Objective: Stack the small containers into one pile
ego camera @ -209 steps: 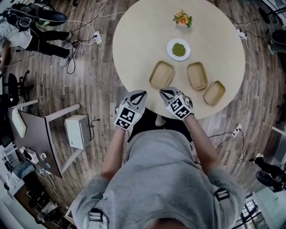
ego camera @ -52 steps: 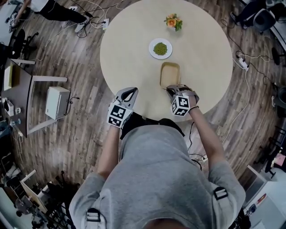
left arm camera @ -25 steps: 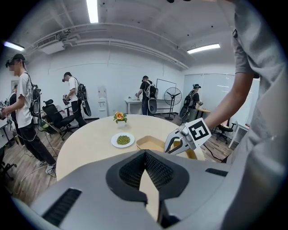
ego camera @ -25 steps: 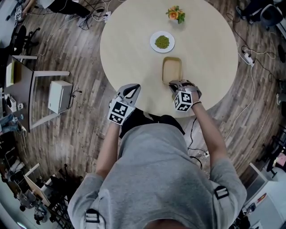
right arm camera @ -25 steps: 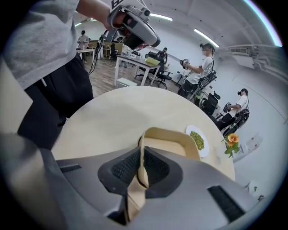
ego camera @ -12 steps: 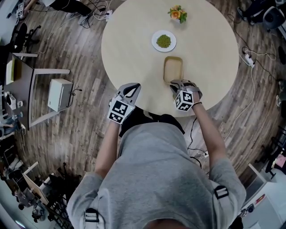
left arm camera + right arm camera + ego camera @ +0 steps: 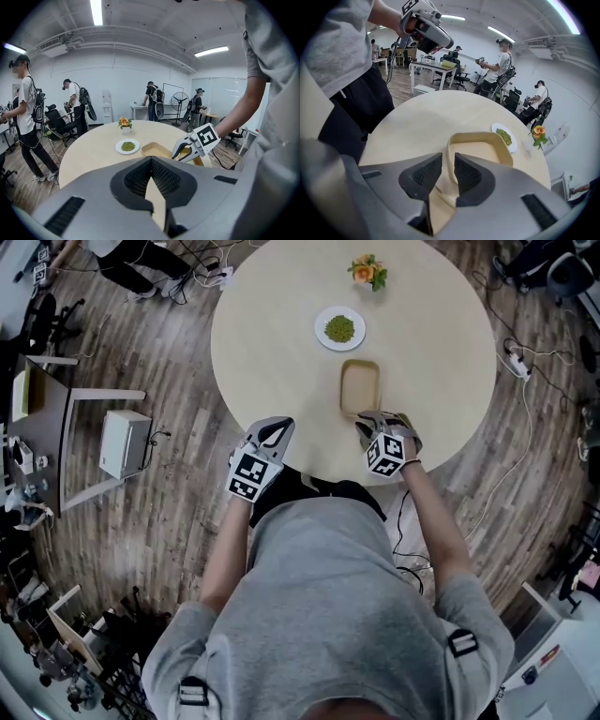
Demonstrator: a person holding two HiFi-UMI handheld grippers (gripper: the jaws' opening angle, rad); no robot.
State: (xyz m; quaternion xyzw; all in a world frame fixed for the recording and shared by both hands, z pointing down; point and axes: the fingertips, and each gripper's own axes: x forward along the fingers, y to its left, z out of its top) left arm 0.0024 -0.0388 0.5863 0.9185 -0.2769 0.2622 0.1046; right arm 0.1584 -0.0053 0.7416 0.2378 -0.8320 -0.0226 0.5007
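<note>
Beyond the stacked containers (image 7: 360,387) on the round table (image 7: 272,343) sit a plate of greens (image 7: 339,329) and a flower (image 7: 367,271). The right gripper (image 7: 368,418) straddles the stack's near wall, jaws just opened and seemingly off it; the left gripper (image 7: 273,427) hangs closed, empty. Cables cross the wood floor (image 7: 159,381); the stack's count is unreadable.

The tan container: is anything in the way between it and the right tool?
Nothing visible stands in the way. The right tool is already at the tan container, whose near rim stands between the jaws. The jaws have just been opening and are not pressing on it.
</note>
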